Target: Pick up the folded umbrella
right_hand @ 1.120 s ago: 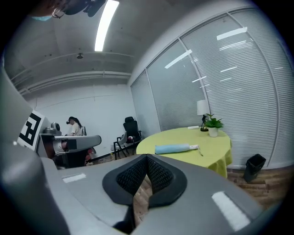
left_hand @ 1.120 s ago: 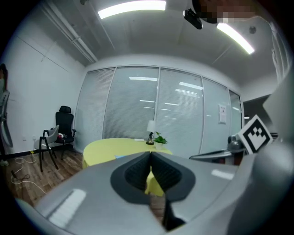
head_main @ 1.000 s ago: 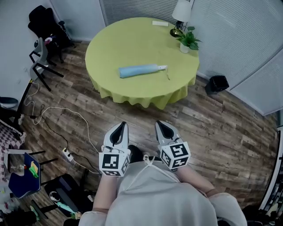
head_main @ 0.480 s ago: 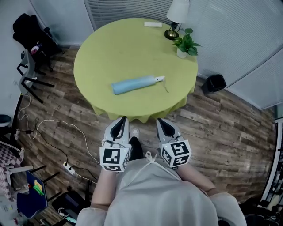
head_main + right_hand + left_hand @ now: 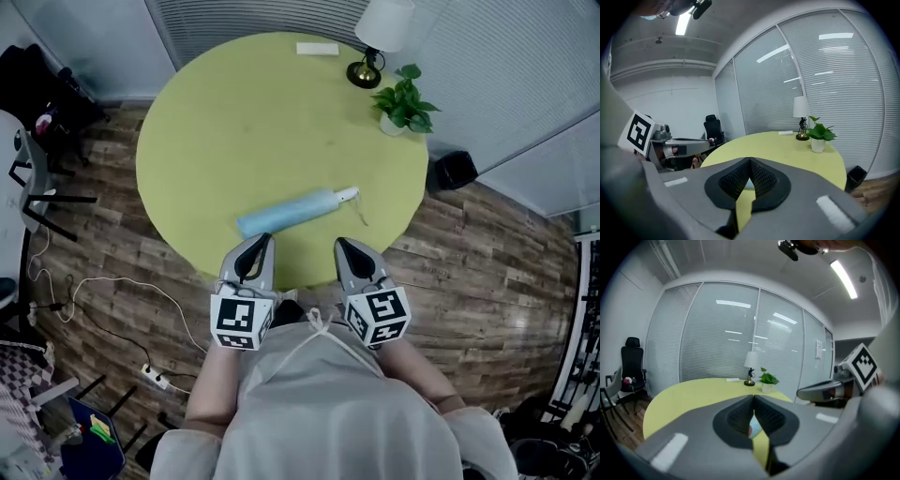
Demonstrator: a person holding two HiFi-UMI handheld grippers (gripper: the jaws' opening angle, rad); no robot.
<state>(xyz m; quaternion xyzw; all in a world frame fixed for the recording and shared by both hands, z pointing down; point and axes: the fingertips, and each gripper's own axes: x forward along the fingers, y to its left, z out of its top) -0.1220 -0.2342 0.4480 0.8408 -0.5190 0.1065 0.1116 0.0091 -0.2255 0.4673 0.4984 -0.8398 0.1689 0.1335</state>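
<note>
The folded light-blue umbrella [image 5: 292,212] lies on the round yellow-green table [image 5: 225,122], near its front edge, with the white handle [image 5: 349,195] pointing right. My left gripper [image 5: 259,242] is shut and empty, its tips over the table edge just below the umbrella's left end. To its right my right gripper [image 5: 344,246] is also shut and empty, just below the handle end. In the left gripper view the jaws [image 5: 753,397] meet, with a sliver of umbrella [image 5: 755,430] showing behind them. The right gripper view shows its jaws [image 5: 749,160] closed too.
A lamp [image 5: 380,28], a potted plant [image 5: 403,105] and a small white box [image 5: 317,49] stand at the table's far side. A black bin [image 5: 452,171] sits on the wood floor to the right. Chairs [image 5: 37,103] and cables [image 5: 112,291] are on the left.
The person has walked up to the table. Both grippers, still shut, moved from over the floor to the table's near edge, just short of the umbrella.
</note>
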